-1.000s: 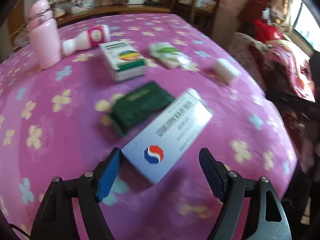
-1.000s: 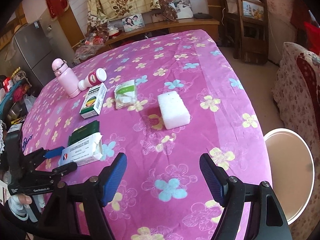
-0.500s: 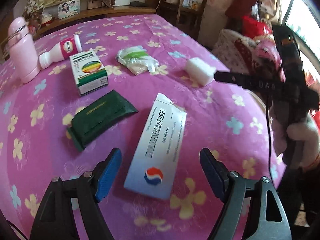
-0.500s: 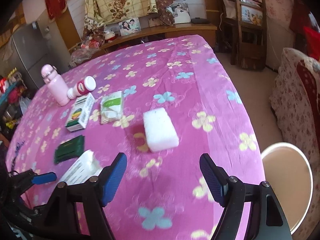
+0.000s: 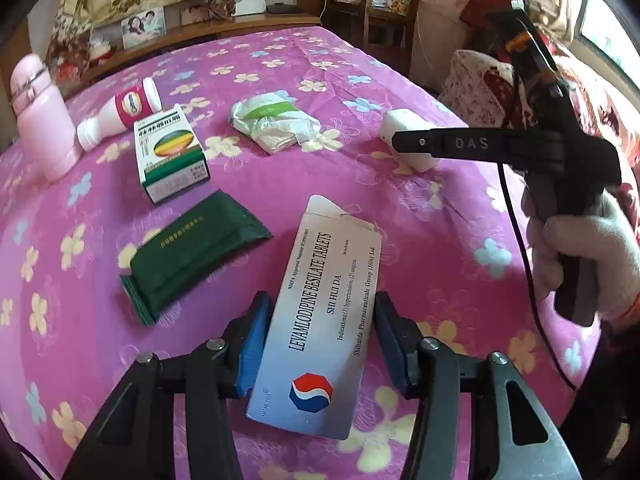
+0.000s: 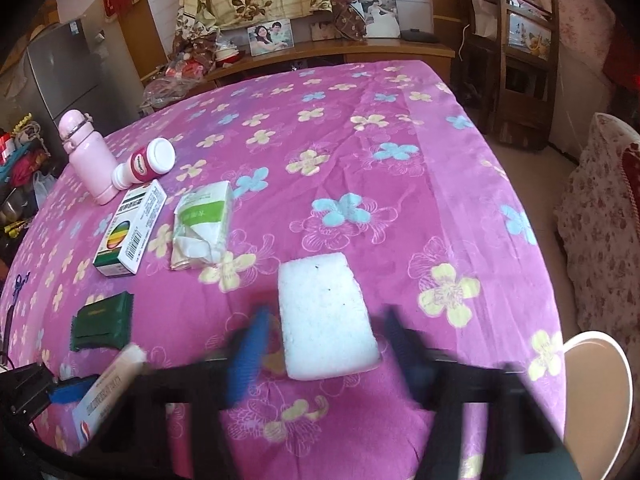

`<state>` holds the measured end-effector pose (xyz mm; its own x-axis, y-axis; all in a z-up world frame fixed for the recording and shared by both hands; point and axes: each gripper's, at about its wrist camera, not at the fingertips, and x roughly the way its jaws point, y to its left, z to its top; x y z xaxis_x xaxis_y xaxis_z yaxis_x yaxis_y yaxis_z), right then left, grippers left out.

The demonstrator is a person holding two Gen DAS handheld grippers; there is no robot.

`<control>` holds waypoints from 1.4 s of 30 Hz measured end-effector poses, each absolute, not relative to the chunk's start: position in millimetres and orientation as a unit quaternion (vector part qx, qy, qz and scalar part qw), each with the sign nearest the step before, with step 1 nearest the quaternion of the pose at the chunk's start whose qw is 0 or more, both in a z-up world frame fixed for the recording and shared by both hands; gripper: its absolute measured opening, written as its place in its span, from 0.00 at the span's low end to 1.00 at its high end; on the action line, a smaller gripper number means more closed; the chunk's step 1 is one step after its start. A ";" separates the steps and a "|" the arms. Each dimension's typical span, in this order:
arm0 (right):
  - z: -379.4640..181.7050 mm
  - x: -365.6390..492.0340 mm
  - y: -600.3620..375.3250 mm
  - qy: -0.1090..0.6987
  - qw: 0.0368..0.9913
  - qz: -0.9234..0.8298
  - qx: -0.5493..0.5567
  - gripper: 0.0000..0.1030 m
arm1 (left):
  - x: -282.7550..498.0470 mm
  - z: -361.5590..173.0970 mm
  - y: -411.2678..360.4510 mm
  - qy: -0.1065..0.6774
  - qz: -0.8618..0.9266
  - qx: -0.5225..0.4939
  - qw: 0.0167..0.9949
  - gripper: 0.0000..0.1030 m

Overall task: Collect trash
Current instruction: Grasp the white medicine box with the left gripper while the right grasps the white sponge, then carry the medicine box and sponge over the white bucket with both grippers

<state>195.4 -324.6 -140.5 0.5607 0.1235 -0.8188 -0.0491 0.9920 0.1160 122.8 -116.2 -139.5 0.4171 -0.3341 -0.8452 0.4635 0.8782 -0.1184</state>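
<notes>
2 pieces of trash are being taken at once on the pink flowered surface [image 6: 400, 184]. The left gripper [image 5: 316, 336] has its fingers closing around the flat grey-white cardboard tablet box [image 5: 320, 320], which lies between them at its near half; the blue pads sit at its long edges, and I cannot tell whether they press yet. The box looks empty and light, its far flap torn open, so its thin walls should crush easily; a gentle hold across the width near the closed end seems safest. The right gripper [image 6: 324, 344], blurred, is closing its fingers on either side of the white rectangular foam block [image 6: 326, 320], with gaps showing on both sides. The block looks very light, soft and crumbly; squeezing its middle across the short sides should hold it.
</notes>
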 end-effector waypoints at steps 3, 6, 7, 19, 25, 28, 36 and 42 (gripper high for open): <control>-135.5 183.3 -331.3 0.459 0.885 0.059 0.061 0.40 | 114.9 -133.4 -112.2 0.479 -0.240 0.050 0.843 0.52; -124.0 163.5 -338.3 0.448 0.889 0.064 0.073 0.40 | 107.5 -124.0 -113.1 0.471 -0.244 0.038 0.847 0.52; -119.3 155.0 -340.8 0.443 0.890 0.067 0.078 0.40 | 104.3 -120.1 -115.1 0.467 -0.248 0.034 0.848 0.52; -80.8 66.9 -370.9 0.414 0.904 0.053 0.095 0.40 | 83.0 -93.9 -155.8 0.448 -0.269 0.027 0.852 0.52; -67.4 38.5 -390.3 0.400 0.911 0.036 0.099 0.40 | 75.9 -82.7 -183.5 0.437 -0.274 0.048 0.856 0.52; -63.8 25.4 -407.3 0.395 0.912 0.021 0.108 0.40 | 72.6 -78.1 -201.4 0.432 -0.282 0.058 0.855 0.52; -57.6 -2.6 -457.3 0.383 0.915 -0.030 0.124 0.40 | 66.9 -68.0 -248.3 0.418 -0.306 0.079 0.852 0.52; -59.0 -17.4 -494.1 0.379 0.913 -0.067 0.137 0.40 | 62.7 -64.3 -284.4 0.410 -0.324 0.098 0.847 0.52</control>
<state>-17.4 -494.1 -59.0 0.7039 -0.0186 -0.7100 0.2269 0.9532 0.2000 62.7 -284.4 -64.3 0.4532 -0.4685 -0.7584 0.6292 0.7708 -0.1002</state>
